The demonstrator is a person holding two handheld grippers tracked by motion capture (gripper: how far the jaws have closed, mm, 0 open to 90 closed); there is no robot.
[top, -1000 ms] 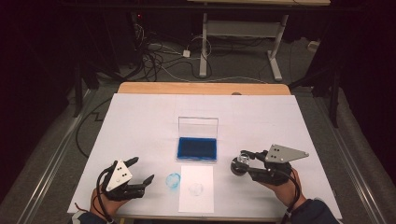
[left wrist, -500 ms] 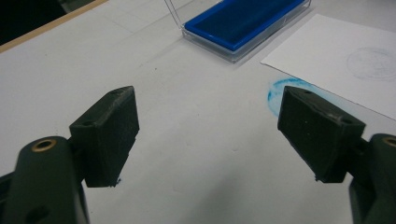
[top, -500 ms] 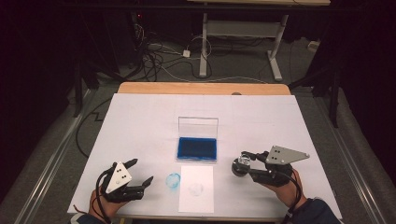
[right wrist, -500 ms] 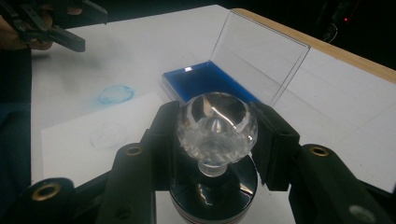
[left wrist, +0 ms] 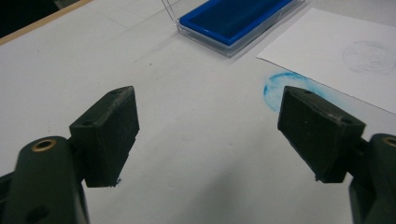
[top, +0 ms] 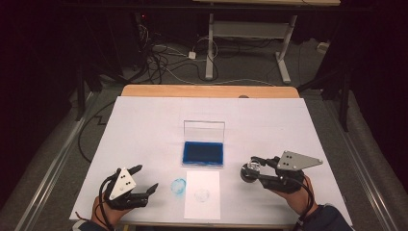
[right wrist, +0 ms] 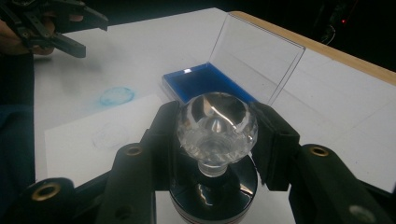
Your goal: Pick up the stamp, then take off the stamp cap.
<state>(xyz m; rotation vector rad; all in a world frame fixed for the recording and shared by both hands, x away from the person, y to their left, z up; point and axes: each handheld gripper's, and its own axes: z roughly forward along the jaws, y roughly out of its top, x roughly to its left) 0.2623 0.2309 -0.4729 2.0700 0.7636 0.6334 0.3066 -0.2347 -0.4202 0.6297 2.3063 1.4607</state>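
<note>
My right gripper (top: 249, 170) is shut on a stamp (top: 251, 166) with a clear faceted knob (right wrist: 217, 122) and a round dark base, and holds it just above the table at the right. In the right gripper view both pads press the knob's sides. A blue ink pad (top: 202, 153) lies at the table's middle in a clear case with its lid (top: 204, 130) standing open. In front of it lies a white sheet (top: 202, 193) with a faint round print. My left gripper (top: 147, 177) rests open at the front left, with nothing between its pads (left wrist: 106, 135).
A blue ring-shaped smudge (top: 178, 186) marks the white table cover (top: 144, 130) between my left gripper and the sheet. The table's wooden far edge (top: 207, 90) borders a dark floor with cables and a desk frame (top: 250, 33).
</note>
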